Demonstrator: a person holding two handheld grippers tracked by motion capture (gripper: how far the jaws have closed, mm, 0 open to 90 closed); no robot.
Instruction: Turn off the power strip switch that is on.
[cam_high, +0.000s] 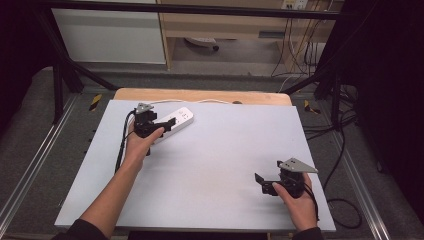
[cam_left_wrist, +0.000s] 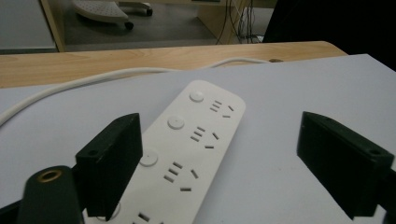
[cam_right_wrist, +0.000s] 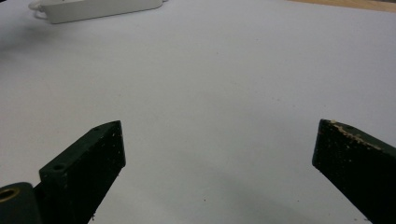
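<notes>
A white power strip (cam_high: 176, 120) lies at the far left of the pale mat (cam_high: 215, 160), and its white cord (cam_high: 210, 101) runs along the wooden table edge. My left gripper (cam_high: 165, 125) is open and sits low over the strip's near end. In the left gripper view the power strip (cam_left_wrist: 187, 144) has several sockets and round buttons; the left gripper (cam_left_wrist: 219, 135) has one jaw resting over the strip's left side and the other standing wide to its right. My right gripper (cam_high: 262, 183) is open over bare mat at the near right. The right gripper (cam_right_wrist: 219, 140) points toward the power strip (cam_right_wrist: 93, 9) far off.
The wooden tabletop (cam_high: 200, 95) shows past the mat's far edge. Black frame posts (cam_high: 60, 85) stand at both far corners. Dark cables (cam_high: 345, 150) trail on the floor to the right. A white cabinet (cam_high: 110, 35) stands beyond the table.
</notes>
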